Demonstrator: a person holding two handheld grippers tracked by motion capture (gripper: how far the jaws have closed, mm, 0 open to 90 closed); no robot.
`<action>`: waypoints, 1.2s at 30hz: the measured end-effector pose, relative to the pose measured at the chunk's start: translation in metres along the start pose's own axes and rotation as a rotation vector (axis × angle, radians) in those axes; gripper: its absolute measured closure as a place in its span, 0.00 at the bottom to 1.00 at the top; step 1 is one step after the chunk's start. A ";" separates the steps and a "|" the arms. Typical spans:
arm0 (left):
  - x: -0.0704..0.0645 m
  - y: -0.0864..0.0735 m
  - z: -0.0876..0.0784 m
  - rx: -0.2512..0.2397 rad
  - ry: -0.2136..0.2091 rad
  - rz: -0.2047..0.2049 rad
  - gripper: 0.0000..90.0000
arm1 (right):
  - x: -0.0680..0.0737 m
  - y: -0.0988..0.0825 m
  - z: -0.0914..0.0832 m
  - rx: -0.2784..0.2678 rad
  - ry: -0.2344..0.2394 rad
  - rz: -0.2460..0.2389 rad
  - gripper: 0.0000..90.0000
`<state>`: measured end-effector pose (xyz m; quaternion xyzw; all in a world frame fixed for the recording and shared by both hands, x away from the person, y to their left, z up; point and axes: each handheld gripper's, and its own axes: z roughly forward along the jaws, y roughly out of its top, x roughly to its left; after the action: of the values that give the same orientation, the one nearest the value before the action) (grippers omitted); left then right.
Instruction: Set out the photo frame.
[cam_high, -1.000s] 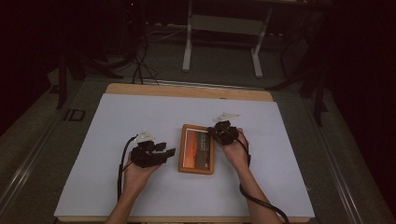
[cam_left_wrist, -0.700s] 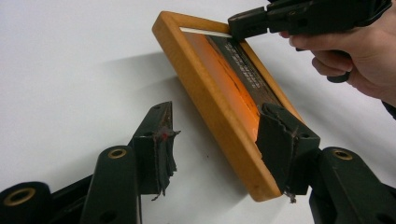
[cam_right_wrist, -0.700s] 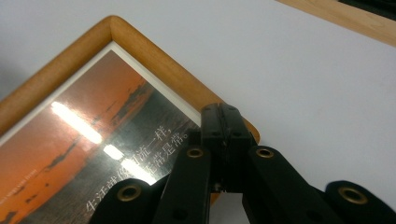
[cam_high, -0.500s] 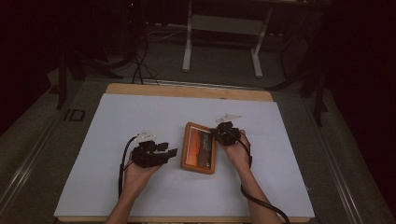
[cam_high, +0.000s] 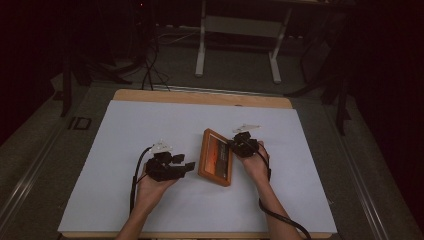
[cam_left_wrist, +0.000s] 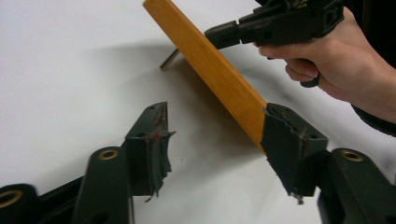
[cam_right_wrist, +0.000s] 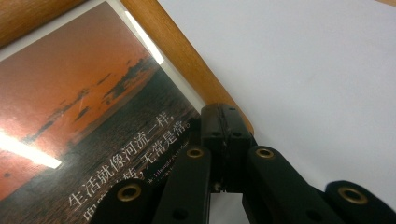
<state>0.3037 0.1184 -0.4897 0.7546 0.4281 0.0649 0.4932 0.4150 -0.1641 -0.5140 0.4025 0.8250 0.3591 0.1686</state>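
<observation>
Dim, dark surround beyond the bright white table (cam_high: 125, 145); glare streaks on the framed picture (cam_right_wrist: 70, 116); close jaws soft-focused.

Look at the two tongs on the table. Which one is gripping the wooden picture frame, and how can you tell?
The right tongs: their jaws are shut on the picture frame edge. The left tongs stand open beside it, clamping nothing.

High view looking forward and down from above the person's side onto the white surface (cam_high: 150, 130), far off, left gripper view low and close beside the wooden picture frame (cam_left_wrist: 215, 70), right gripper view closer still against that frame (cam_right_wrist: 177, 51), frame shared by all three.
</observation>
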 end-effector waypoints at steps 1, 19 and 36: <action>-0.002 0.000 0.002 0.001 0.002 0.004 0.45 | 0.000 0.000 0.000 -0.001 0.000 0.001 1.00; -0.030 -0.007 0.041 0.071 0.007 0.002 0.23 | 0.000 -0.001 0.000 -0.006 0.002 0.007 1.00; -0.033 -0.005 0.063 0.079 -0.030 -0.111 0.50 | 0.000 -0.002 -0.001 -0.007 0.007 0.003 1.00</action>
<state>0.3133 0.0527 -0.5144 0.7492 0.4643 0.0093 0.4722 0.4139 -0.1653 -0.5147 0.4019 0.8237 0.3635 0.1667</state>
